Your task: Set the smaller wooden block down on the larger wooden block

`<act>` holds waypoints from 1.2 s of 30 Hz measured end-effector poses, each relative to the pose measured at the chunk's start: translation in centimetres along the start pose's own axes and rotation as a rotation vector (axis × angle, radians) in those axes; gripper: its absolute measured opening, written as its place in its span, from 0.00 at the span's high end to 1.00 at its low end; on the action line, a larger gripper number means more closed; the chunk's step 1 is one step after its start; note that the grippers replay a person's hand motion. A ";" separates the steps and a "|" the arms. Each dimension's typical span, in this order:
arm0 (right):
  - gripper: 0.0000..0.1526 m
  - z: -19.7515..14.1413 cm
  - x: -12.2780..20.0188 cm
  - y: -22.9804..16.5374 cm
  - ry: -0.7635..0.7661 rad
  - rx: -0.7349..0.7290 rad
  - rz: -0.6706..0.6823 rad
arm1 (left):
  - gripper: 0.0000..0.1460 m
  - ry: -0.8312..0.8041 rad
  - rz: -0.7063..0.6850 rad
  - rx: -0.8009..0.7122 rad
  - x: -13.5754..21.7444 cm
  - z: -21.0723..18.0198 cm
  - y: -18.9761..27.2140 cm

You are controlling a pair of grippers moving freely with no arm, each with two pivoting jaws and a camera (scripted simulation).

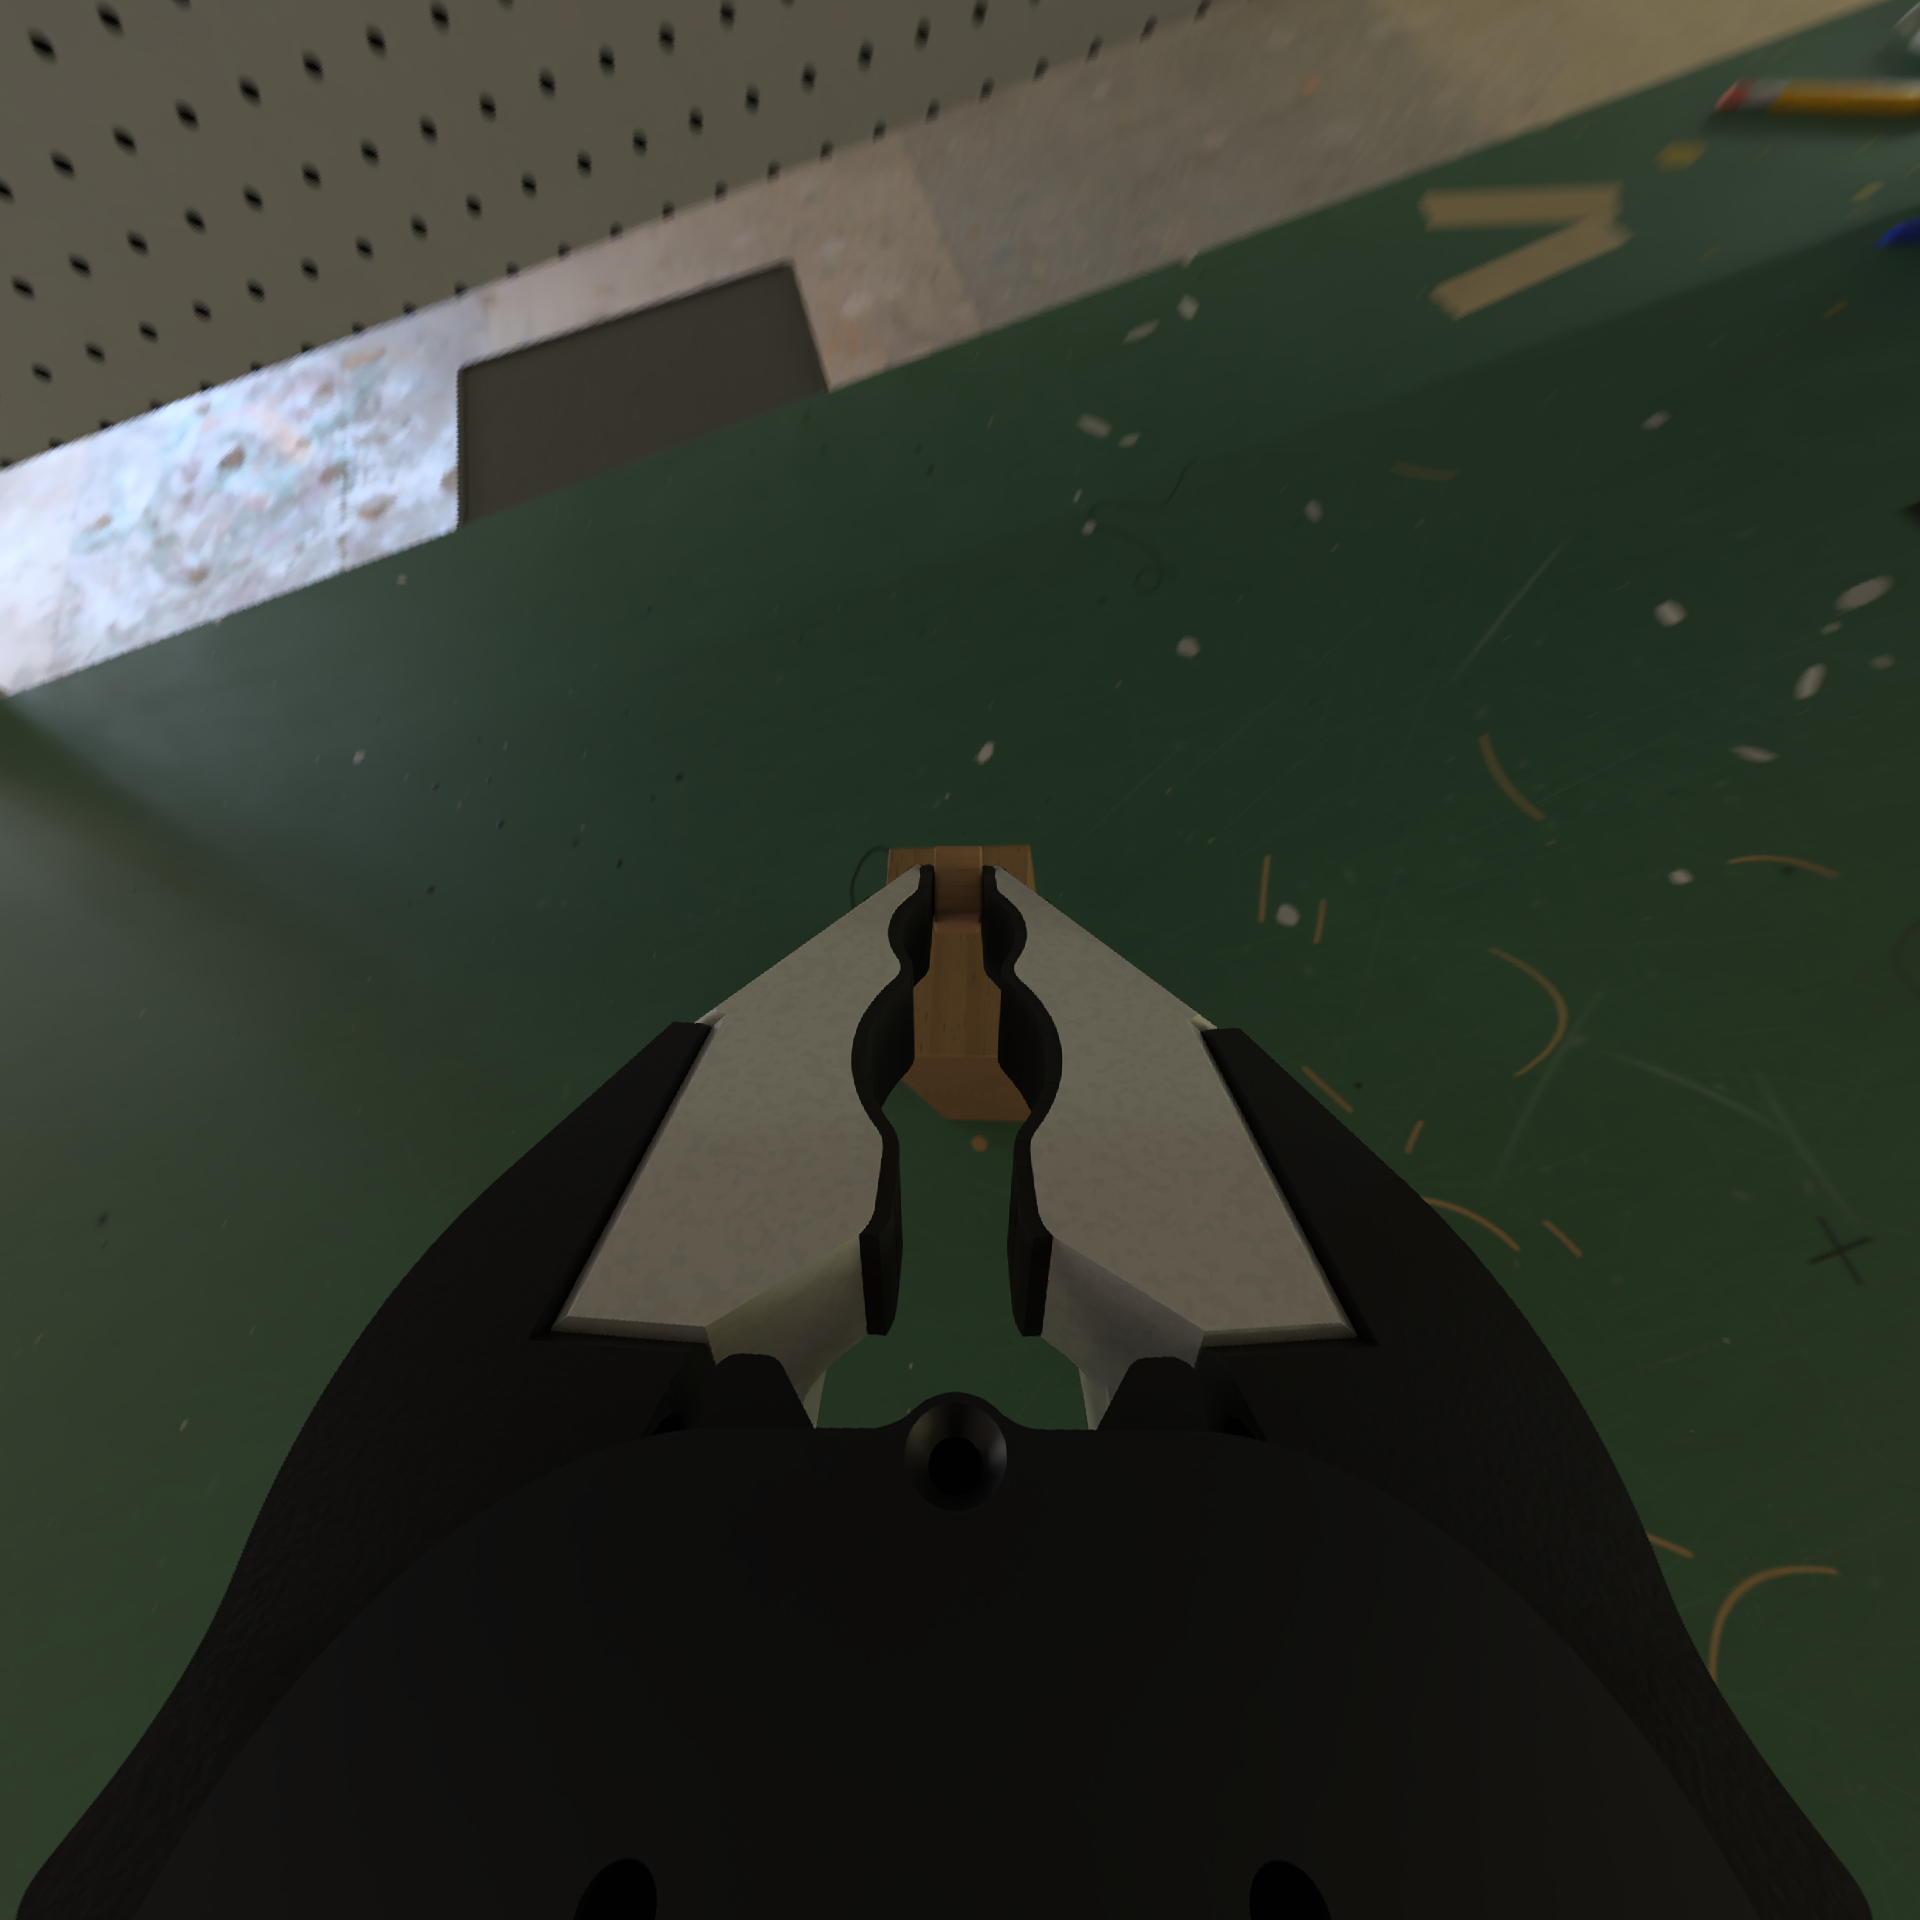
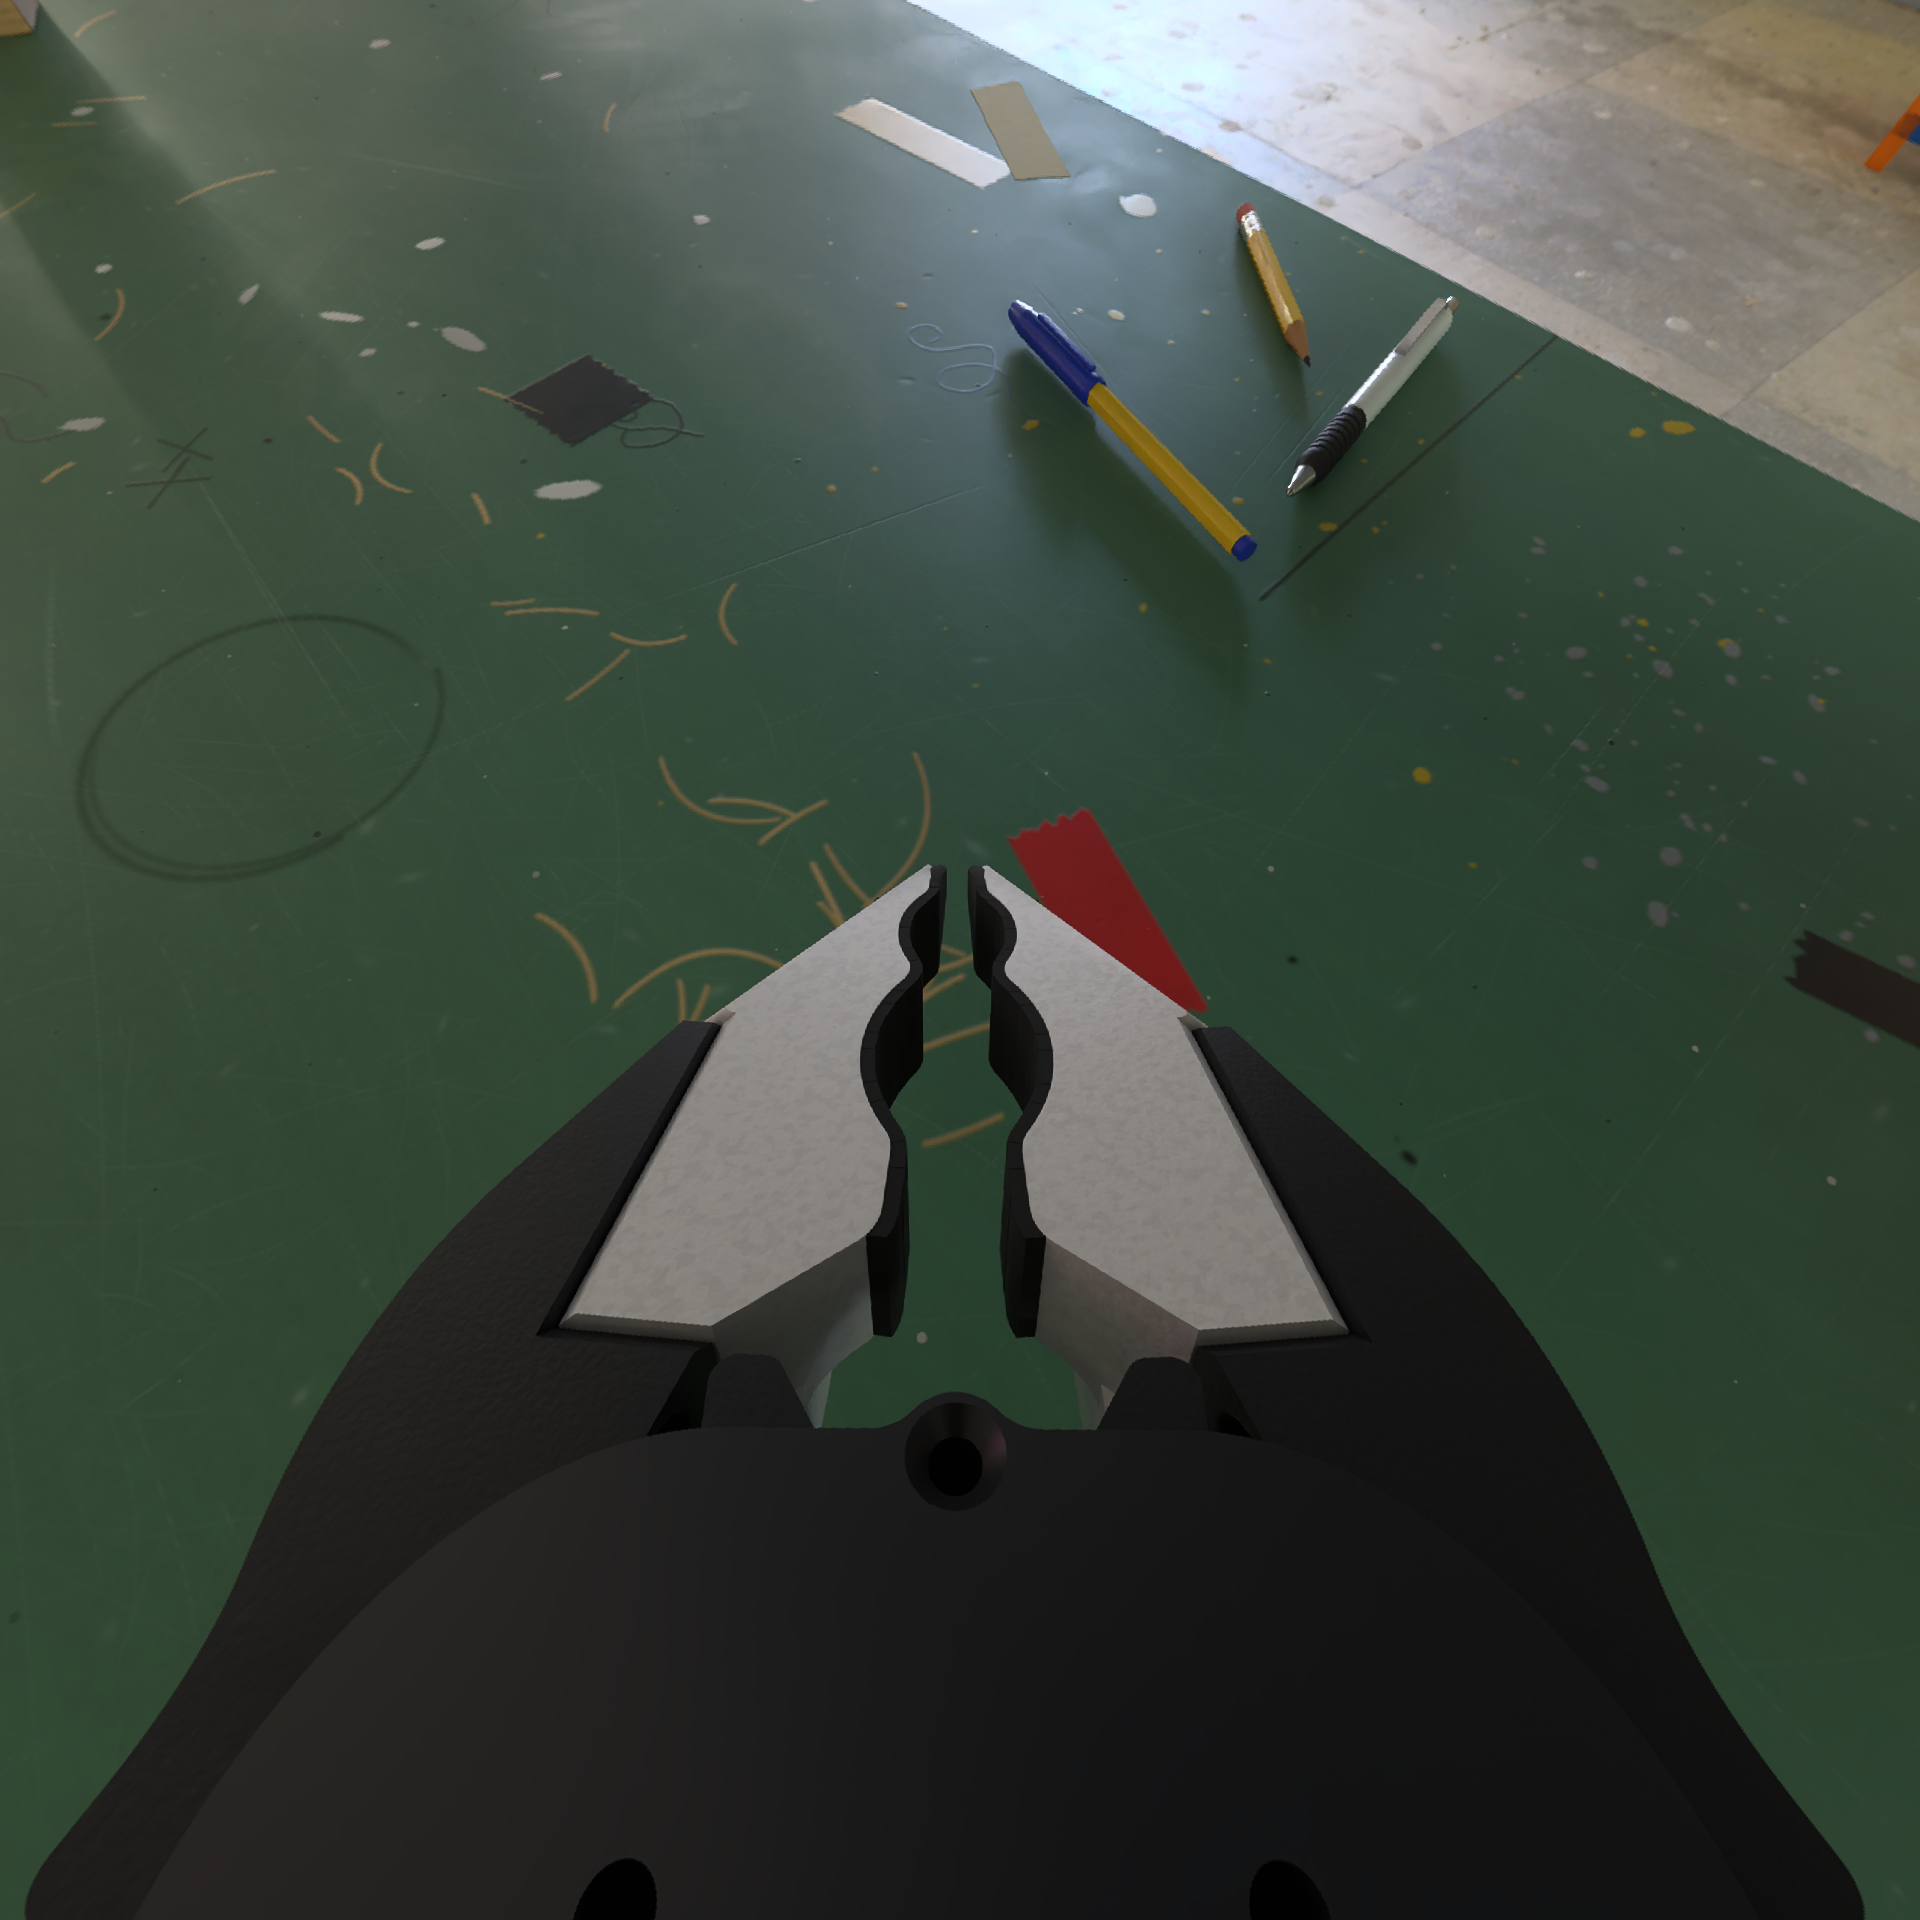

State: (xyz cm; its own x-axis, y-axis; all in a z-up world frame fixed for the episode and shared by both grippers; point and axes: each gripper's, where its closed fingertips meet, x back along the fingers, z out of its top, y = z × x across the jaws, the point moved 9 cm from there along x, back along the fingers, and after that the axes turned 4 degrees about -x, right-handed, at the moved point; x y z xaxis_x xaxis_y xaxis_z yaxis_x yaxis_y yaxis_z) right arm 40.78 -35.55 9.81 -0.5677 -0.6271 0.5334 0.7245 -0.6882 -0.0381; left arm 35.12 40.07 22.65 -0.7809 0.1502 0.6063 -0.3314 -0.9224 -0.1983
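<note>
In the left wrist view my left gripper (image 1: 958, 883) is shut on the smaller wooden block (image 1: 958, 881), a pale piece pinched between the fingertips. Right beneath it lies the larger wooden block (image 1: 954, 1029), light brown, showing through the gap between the fingers and past the tips. I cannot tell whether the two blocks touch. Both are over the green table (image 1: 520, 935). In the right wrist view my right gripper (image 2: 957, 883) is shut and empty, hovering over the green table (image 2: 416, 1039), away from the blocks.
A blue-and-yellow pen (image 2: 1130, 428), a pencil (image 2: 1273, 281), a white pen (image 2: 1371, 395) and tape strips (image 2: 951, 135) lie far right near the table edge. Red tape (image 2: 1101, 904) lies by the right fingertips. A pegboard wall (image 1: 416, 156) and a dark panel (image 1: 634, 384) stand behind the table.
</note>
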 end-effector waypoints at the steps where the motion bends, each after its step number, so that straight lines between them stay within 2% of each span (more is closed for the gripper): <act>1: 0.97 0.0 0.0 0.0 0.000 0.001 0.001 | 0.94 0.035 -0.020 0.002 0.4 0.1 -0.1; 8: 0.97 0.1 0.1 -0.1 0.005 0.005 0.003 | 0.94 0.169 -0.145 0.036 1.9 0.4 -0.5; 16: 0.97 0.1 0.2 -0.2 0.005 0.007 0.005 | 0.94 0.261 -0.215 0.067 2.6 0.7 -0.9; 27: 0.97 0.1 0.1 -0.1 0.002 0.005 0.006 | 0.94 0.295 -0.196 0.066 3.7 2.4 -1.3; 36: 0.98 -0.1 -0.1 0.1 0.003 -0.007 0.002 | 0.94 0.314 -0.123 0.035 5.3 4.6 -1.9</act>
State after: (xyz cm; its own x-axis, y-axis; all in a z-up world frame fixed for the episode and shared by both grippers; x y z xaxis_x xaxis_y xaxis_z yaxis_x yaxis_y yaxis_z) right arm 40.91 -35.61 9.60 -0.5678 -0.6293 0.5307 0.7227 -0.6897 -0.0447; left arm 34.01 40.98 29.75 -0.8630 0.3581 0.3563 -0.4189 -0.9015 -0.1087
